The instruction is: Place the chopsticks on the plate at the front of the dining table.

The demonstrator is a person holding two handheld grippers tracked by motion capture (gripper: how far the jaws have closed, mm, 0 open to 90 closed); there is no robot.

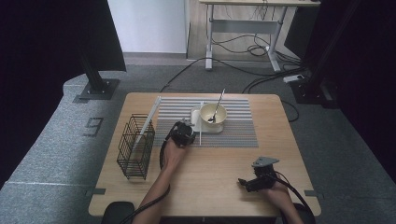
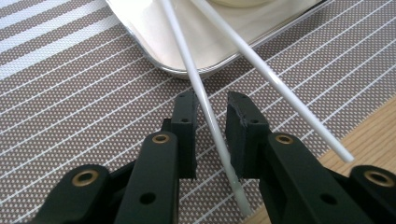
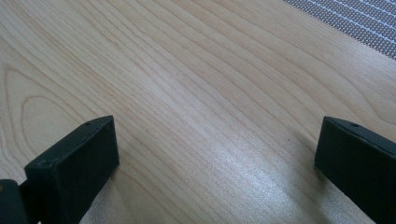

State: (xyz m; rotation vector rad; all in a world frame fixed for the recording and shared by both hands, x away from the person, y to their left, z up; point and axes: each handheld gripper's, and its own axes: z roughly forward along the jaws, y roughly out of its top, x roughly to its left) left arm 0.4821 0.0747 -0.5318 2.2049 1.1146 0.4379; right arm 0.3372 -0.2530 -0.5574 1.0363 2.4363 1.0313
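On the worktop [image 1: 210, 172], 1 bowl [image 1: 213, 113], 1 spoon [image 1: 216, 108], 1 wire basket [image 1: 135, 146] and 2 white chopsticks are sitting. The left tool [image 2: 211, 112] is straddling 1 chopstick [image 2: 205, 100], jaws not clamped; the right tool [image 3: 215, 154] is gaping wide.

two white chopsticks [image 2: 205, 100] lying on the striped placemat [image 2: 84, 107], far ends resting up over the edge of the little metal tray [image 2: 154, 49]. near one sits between the left gripper [image 2: 211, 112] jaws, not quite clamped
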